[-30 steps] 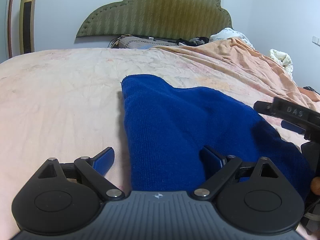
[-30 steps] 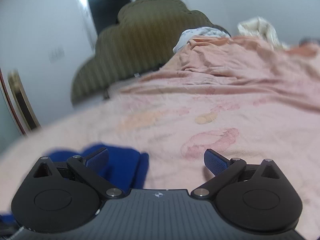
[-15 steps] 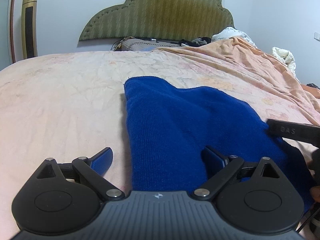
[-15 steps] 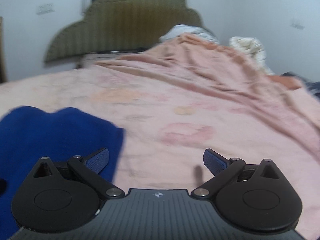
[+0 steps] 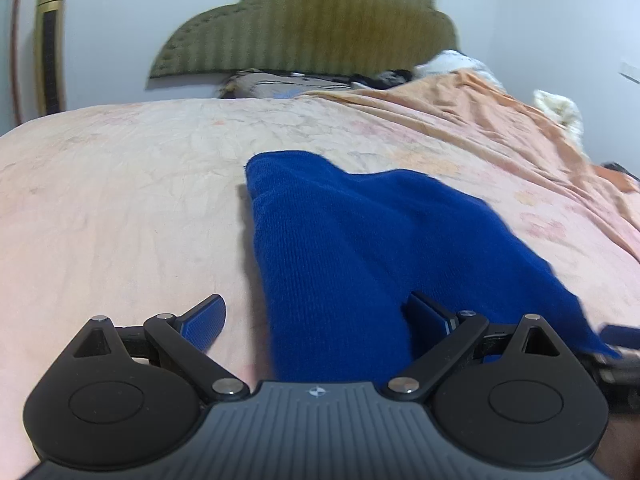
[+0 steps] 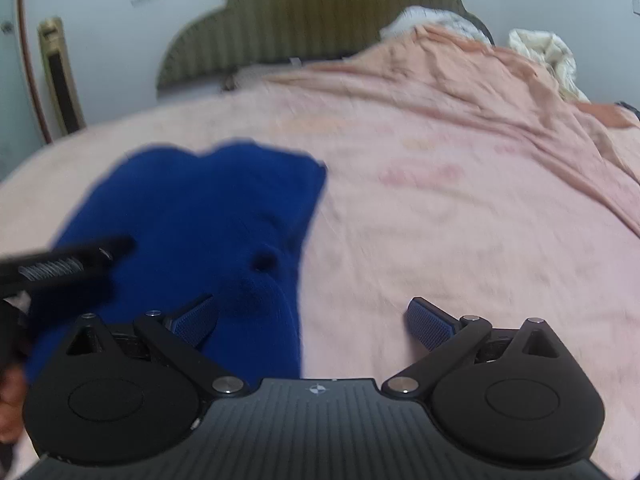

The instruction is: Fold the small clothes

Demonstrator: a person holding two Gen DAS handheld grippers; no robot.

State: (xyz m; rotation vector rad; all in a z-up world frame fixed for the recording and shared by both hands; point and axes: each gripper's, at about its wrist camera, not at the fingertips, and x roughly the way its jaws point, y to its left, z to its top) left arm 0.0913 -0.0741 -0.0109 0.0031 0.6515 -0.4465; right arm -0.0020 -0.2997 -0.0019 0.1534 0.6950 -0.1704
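Note:
A dark blue knit garment [image 5: 360, 240] lies flat on the pink bedsheet [image 5: 120, 200]. My left gripper [image 5: 316, 320] is open and straddles its near left edge, with the right finger over the cloth and the left finger over the sheet. In the right wrist view the same garment [image 6: 192, 216] lies at the left. My right gripper [image 6: 314, 318] is open and straddles its near right edge. The left gripper's body [image 6: 60, 264] shows at the left of that view.
A green padded headboard [image 5: 320, 24] stands at the far end of the bed. An orange blanket [image 5: 500, 120] covers the right side, with white bedding [image 6: 552, 56] beyond it. A pillow [image 5: 280, 80] lies below the headboard. A gold and black panel [image 5: 50, 40] stands at the left wall.
My right gripper has swung left and back, so the blue garment now fills the left of its view. My left gripper has stayed over the garment's near left edge.

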